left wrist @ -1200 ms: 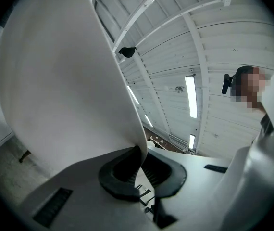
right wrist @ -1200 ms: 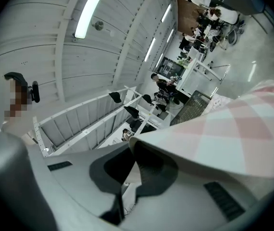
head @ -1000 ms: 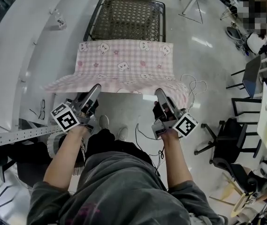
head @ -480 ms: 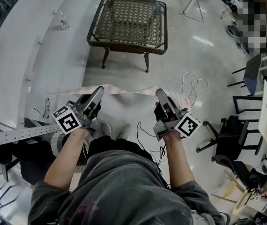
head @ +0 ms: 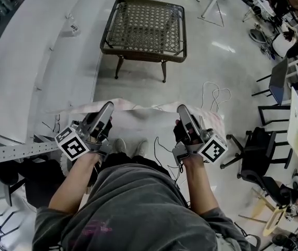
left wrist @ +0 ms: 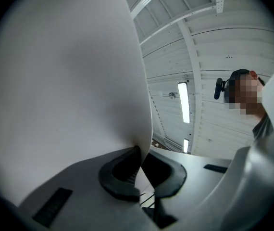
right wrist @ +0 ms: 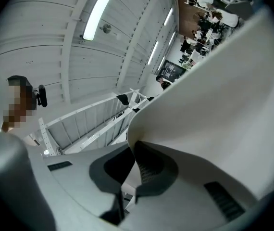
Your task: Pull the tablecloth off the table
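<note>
White underside of the pink-patterned fabric tablecloth (left wrist: 69, 81) is pinched tight in the fingers (left wrist: 115, 192) of my left gripper (left wrist: 139, 150). My right gripper (right wrist: 132, 148) is clamped on it too. Two grips along one edge, so it hangs spread between them, close in front of me. The cloth is clear of the dark square woven-top table (head: 144, 27), whose surface shows bare, well apart across the floor (head: 227, 61).

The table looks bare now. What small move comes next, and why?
Probably lower the cloth to lay it down: the table stands bare, and the cloth hangs clear of it, pinched by the left gripper and the right gripper.
</note>
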Demonstrator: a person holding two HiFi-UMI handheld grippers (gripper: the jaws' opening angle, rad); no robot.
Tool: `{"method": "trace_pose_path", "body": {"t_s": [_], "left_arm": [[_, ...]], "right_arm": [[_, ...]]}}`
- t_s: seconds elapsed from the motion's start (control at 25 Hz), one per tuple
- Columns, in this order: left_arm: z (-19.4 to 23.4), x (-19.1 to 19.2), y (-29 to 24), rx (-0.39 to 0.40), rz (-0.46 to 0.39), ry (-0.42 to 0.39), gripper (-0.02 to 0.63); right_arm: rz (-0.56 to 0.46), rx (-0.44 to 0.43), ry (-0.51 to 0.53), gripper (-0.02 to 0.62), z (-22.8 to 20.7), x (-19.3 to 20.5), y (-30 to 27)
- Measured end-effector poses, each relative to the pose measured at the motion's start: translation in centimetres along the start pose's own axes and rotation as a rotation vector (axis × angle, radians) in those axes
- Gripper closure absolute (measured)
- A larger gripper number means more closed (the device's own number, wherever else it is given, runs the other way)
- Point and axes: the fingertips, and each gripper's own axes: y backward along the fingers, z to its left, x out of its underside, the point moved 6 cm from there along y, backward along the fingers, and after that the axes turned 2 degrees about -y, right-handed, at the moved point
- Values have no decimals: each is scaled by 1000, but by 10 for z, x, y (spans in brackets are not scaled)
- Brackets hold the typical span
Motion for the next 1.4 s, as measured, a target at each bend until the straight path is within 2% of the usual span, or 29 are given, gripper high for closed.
{"method": "trace_pose_path", "body": {"t_s": [0.48,0.8,0.96,1.4], "left_arm": [[4,-39,4,47,-8,-66,604],[6,-53,6,66,-26,-62,604],[20,-57,5,62,-18,-44,604],[23,-63,4,62,-14,-44,604]], "right_arm": [[-45,-21,63,589,30,0,-22],[-65,-17,90,589,41,0,-33],[-61,10,79,589,36,4,-43],[-55,2,71,589,39,6,-52]]}}
